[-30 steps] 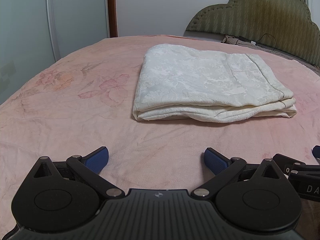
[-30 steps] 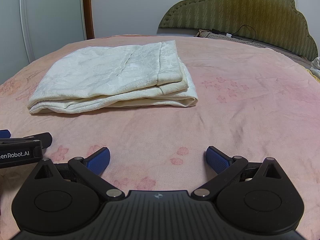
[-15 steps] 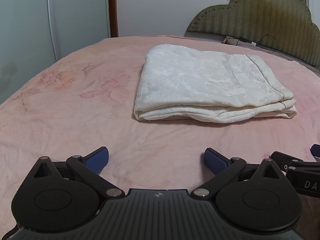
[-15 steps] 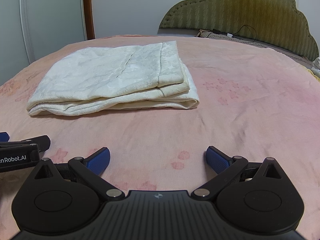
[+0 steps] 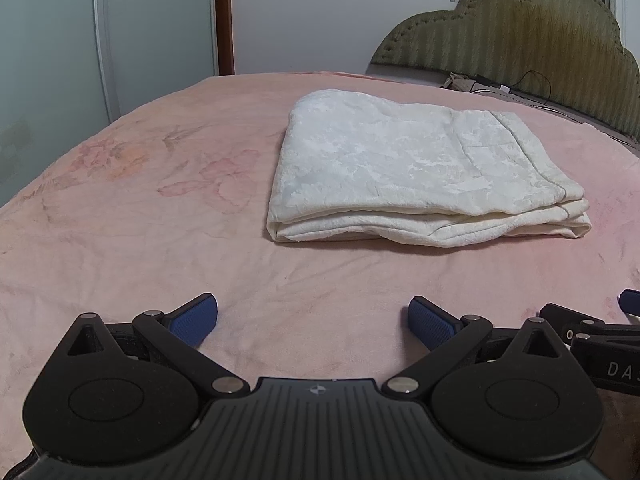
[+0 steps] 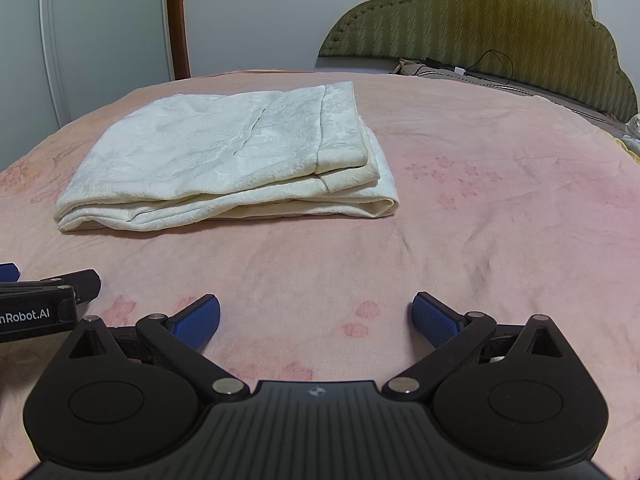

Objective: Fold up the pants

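Holding both tools low over the pink bedspread (image 5: 120,220), I have each one spread wide with nothing between its blue pads. My left gripper (image 5: 312,320) fills the bottom of its own view, and the white pants (image 5: 420,176) lie folded into a thick rectangle right of centre, well apart from the fingertips. In the right wrist view my right gripper (image 6: 316,318) sits at the bottom, released, with the pants (image 6: 224,160) left of centre. The left gripper's side (image 6: 40,304) shows at the left edge. An olive headboard (image 6: 500,32) stands in the upper right.
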Demonstrator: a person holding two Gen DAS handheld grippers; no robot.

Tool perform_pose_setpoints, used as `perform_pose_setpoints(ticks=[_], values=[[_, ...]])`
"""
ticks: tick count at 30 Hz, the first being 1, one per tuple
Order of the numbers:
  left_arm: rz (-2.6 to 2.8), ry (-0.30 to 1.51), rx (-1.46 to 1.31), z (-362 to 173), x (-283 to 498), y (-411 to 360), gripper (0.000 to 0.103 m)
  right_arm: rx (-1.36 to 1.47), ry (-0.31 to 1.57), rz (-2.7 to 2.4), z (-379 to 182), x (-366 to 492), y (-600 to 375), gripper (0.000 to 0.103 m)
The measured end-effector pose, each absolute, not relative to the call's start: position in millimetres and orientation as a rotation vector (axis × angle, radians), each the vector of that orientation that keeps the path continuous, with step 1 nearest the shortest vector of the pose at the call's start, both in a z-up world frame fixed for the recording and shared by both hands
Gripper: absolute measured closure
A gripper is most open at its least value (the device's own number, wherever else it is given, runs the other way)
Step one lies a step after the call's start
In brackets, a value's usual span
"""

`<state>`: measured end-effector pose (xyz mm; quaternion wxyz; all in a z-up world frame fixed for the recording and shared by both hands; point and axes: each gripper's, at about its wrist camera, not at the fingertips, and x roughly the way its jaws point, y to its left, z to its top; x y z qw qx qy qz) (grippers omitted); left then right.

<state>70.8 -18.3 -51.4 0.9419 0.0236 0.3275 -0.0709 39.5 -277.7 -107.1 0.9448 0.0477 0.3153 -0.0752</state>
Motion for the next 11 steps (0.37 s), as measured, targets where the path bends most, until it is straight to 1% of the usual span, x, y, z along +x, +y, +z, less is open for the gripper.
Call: perform_pose_setpoints(ticks=[11], values=[[-0.159,0.662,0.011,-51.0,71.1,-12.4,0.000,0.097,0.642,-0.153,-107.1,39.2,-277.6,0.000]])
